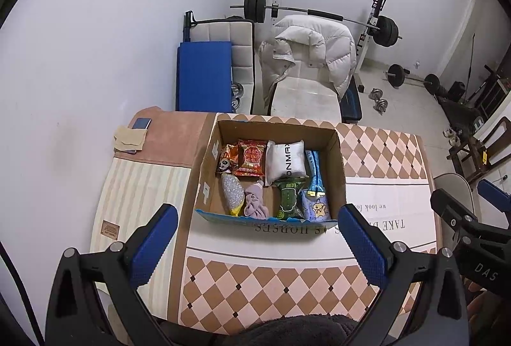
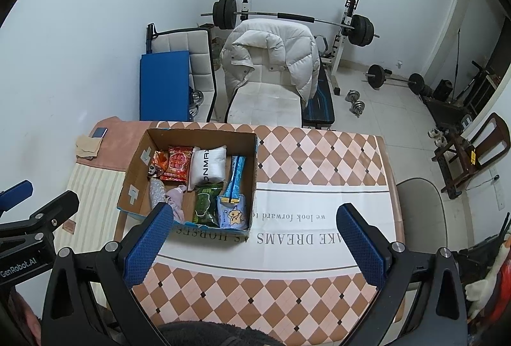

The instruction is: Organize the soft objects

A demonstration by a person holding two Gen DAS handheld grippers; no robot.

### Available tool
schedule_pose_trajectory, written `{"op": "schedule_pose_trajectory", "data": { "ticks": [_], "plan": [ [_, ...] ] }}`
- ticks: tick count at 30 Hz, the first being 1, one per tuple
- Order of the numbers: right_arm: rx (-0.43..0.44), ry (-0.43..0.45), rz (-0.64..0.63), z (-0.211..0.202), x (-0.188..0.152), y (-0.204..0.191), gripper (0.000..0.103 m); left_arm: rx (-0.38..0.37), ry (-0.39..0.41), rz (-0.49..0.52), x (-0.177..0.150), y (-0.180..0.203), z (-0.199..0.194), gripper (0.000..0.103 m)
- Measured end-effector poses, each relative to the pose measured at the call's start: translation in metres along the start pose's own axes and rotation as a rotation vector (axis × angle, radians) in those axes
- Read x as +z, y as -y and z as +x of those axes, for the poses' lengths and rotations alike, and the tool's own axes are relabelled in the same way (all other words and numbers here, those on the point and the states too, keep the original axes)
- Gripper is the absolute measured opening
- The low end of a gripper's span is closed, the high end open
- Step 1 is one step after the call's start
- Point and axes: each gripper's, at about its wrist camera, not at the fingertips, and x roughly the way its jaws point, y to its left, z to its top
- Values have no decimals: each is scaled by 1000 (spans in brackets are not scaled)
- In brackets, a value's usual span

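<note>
An open cardboard box (image 1: 338, 161) (image 2: 140, 154) stands on the checkered tablecloth. It holds a red snack pack (image 1: 252, 157) (image 2: 177, 167), a white pillow pouch (image 1: 286, 161) (image 2: 207, 167), a green packet (image 1: 289, 199) (image 2: 206, 202), a blue stick pack (image 1: 314, 173) (image 2: 235, 180), a pale tissue pack (image 1: 316, 208) (image 2: 233, 215), a lilac cloth (image 1: 255, 200) (image 2: 177, 199) and a glittery pouch (image 1: 232, 192) (image 2: 157, 192). My left gripper (image 1: 258, 237) is open and empty, held above the table in front of the box. My right gripper (image 2: 255, 237) is open and empty, in front and to the right of the box.
A phone (image 1: 141, 123) and a beige cloth (image 1: 129, 138) lie on the pink mat at the table's far left. Behind the table stands a chair with a white jacket (image 1: 306, 55), a blue pad (image 1: 204, 74) and a barbell rack (image 1: 319, 14). Another chair (image 2: 418, 208) stands to the right.
</note>
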Motion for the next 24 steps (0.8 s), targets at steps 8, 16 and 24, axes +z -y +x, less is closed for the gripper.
{"op": "schedule_pose_trajectory", "data": {
  "ticks": [8, 16, 24],
  "plan": [
    [5, -1, -3, -3, 1, 0, 103, 2, 5, -10, 0, -1, -1, 103],
    [3, 5, -3, -7, 1, 1, 103, 8, 9, -14, 0, -2, -2, 103],
    [1, 7, -3, -8, 2, 1, 103, 8, 6, -11, 1, -4, -4, 103]
  ]
}}
